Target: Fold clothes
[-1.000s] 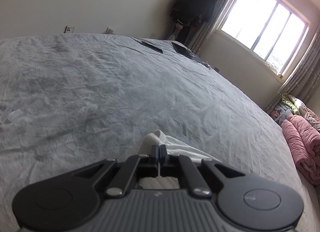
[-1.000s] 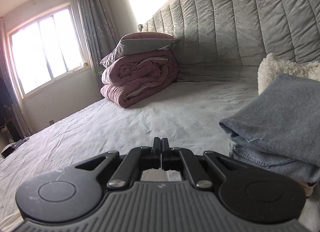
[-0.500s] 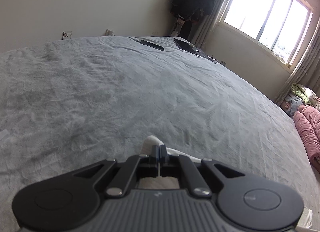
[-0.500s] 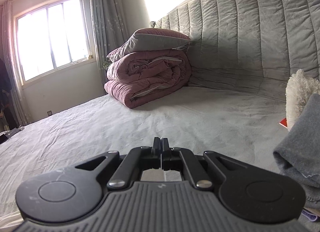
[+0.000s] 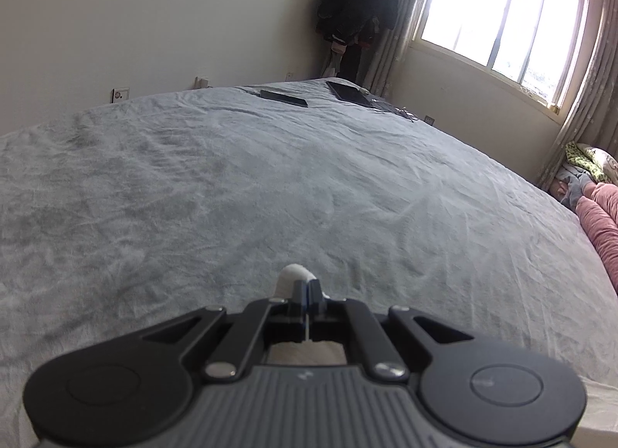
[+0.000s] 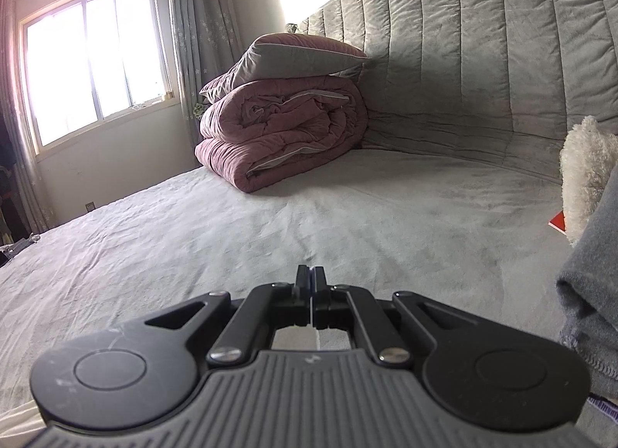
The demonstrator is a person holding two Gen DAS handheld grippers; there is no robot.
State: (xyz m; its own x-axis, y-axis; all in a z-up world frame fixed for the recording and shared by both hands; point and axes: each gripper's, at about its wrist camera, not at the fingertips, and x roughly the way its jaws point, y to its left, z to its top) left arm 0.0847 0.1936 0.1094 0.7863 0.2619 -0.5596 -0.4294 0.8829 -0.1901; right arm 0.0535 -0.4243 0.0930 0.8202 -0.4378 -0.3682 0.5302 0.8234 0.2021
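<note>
Left tool (image 5: 307, 289): jaws pressed together, pinching a nub of the white garment (image 5: 293, 274) just above the bed (image 5: 231, 185). Right tool (image 6: 311, 281): jaws pressed together; pale cloth shows beneath them, but a grip cannot be confirmed. A folded grey garment (image 6: 595, 293) lies just beside it at right. Judgement: one item appears done; the white one is mid-fold.
</note>
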